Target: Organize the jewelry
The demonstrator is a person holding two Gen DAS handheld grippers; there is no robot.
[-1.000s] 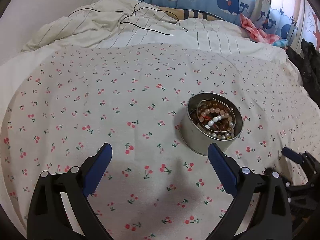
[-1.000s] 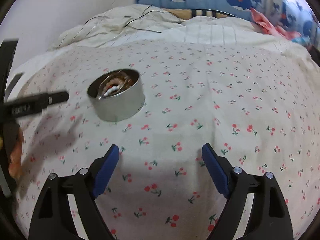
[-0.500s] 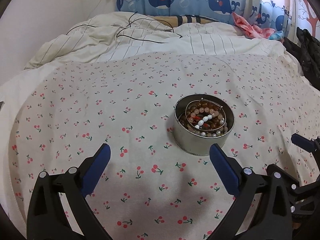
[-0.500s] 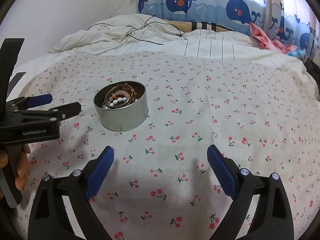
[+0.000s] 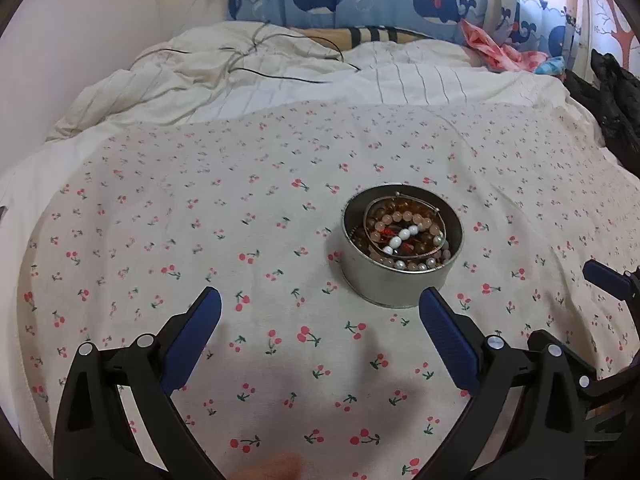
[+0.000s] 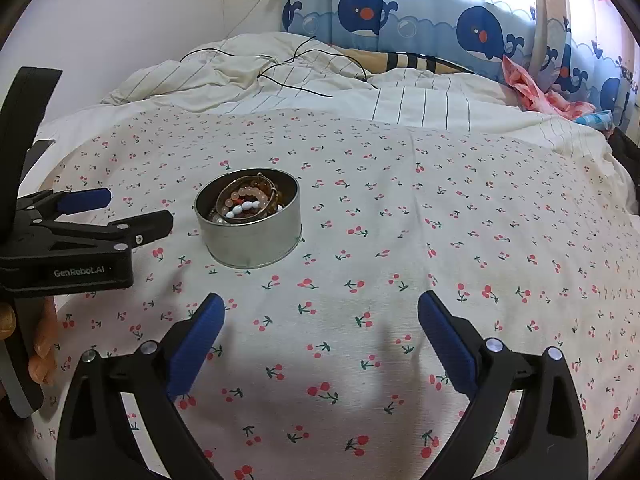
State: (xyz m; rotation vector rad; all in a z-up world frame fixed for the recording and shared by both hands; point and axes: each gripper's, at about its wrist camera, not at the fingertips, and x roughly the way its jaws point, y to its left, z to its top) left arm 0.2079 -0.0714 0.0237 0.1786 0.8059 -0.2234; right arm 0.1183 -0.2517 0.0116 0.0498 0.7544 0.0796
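Note:
A round silver tin (image 5: 384,284) stands on the cherry-print bed sheet and holds several bead and pearl bracelets (image 5: 404,236) and a thin metal bangle. My left gripper (image 5: 319,300) is open and empty, and its right fingertip sits just in front of the tin. In the right wrist view the tin (image 6: 252,244) lies ahead to the left, with the bracelets (image 6: 248,202) showing inside it. My right gripper (image 6: 320,303) is open wide over bare sheet, with nothing between its pads. The left gripper (image 6: 136,208) reaches in from the left, close beside the tin.
The cherry-print sheet (image 6: 440,220) covers the near bed. A rumpled striped duvet (image 6: 280,80) with a thin black cable lies behind it. Whale-print curtains (image 6: 440,20) and pink cloth (image 6: 536,92) are at the back. Dark clothing (image 5: 612,108) is piled at the right edge.
Both views have tilted up a little and sharpened, so more of the curtains shows. The right gripper's jaws have spread slightly wider. The tin has not moved on the sheet.

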